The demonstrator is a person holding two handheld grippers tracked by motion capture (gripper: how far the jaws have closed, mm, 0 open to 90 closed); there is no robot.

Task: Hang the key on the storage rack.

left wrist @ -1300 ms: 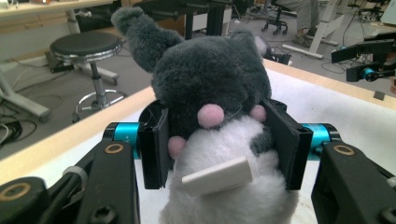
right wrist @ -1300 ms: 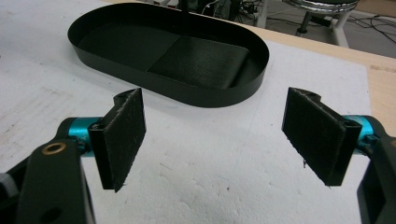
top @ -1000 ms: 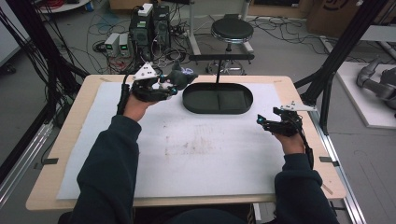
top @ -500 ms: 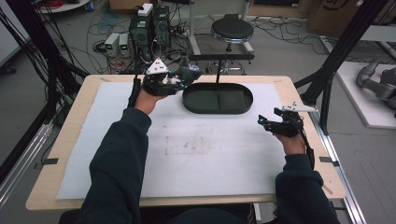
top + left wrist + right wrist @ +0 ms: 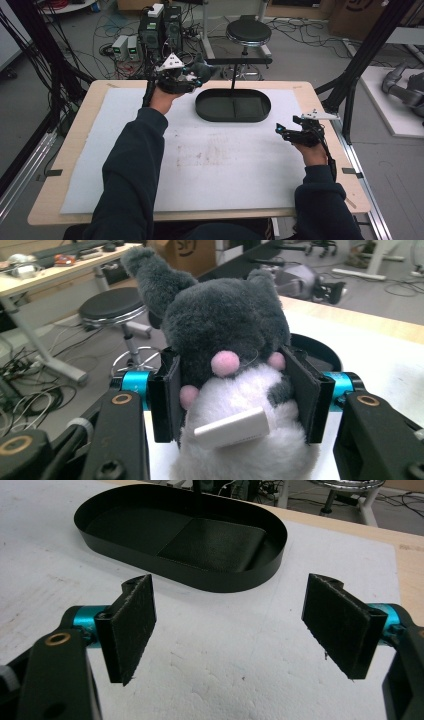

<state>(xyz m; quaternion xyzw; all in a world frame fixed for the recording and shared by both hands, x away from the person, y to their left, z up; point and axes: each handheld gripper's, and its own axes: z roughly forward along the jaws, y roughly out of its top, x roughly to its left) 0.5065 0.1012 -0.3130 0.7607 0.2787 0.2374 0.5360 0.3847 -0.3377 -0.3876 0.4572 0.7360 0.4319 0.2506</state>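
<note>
While left gripper (image 5: 235, 405) grips plush toy (image 5: 225, 340), beside tray (image 5: 233, 106), R gripper (image 5: 230, 630) agape

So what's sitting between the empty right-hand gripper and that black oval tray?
Nothing: in the right gripper view, bare white foam mat runs from the open right gripper to the black oval tray.

Fluffy plush toy (image 5: 225, 340), matt black tray (image 5: 220, 582)
</note>
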